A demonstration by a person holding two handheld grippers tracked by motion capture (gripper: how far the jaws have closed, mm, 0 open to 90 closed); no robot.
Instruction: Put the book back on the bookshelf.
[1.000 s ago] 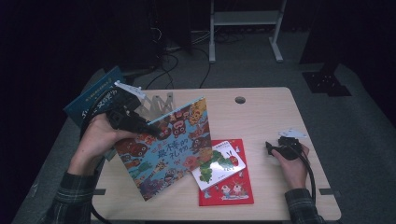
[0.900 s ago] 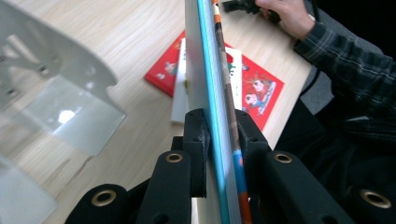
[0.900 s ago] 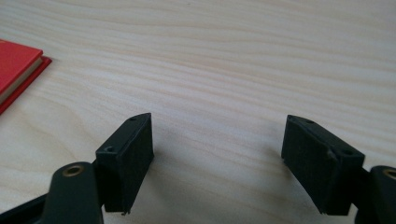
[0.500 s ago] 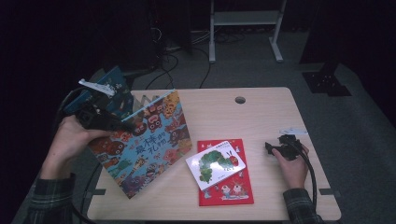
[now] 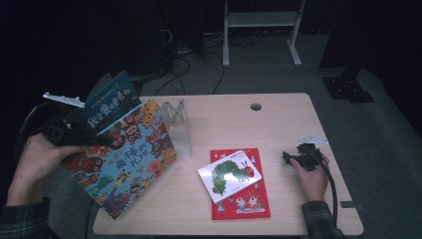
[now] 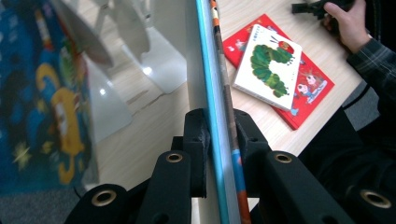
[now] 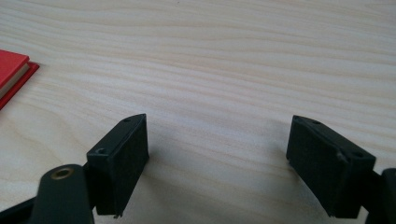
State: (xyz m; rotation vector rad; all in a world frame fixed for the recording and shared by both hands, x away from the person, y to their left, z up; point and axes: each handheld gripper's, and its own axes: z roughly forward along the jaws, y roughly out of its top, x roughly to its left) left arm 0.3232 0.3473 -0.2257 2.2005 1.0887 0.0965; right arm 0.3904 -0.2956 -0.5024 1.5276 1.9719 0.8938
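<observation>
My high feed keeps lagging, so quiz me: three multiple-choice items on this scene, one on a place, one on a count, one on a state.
1. Where does the caterpillar book lie?
A. on the red book
B. in the white bookstand
C. on the floor

2. How many books lie flat on the table?
A. none
B. two
C. four

3. How does the right gripper stand?
A. shut on the red book
B. shut on a cable
C. open over bare wood

Answers:
1 A, the high view shows it overlapping the red cover.
2 B, only the caterpillar book and the red book lie flat; the colourful picture book is clamped tilted in the left gripper, and the blue book leans behind it.
3 C, its gripper view shows the jaws wide apart with nothing between them.
</observation>
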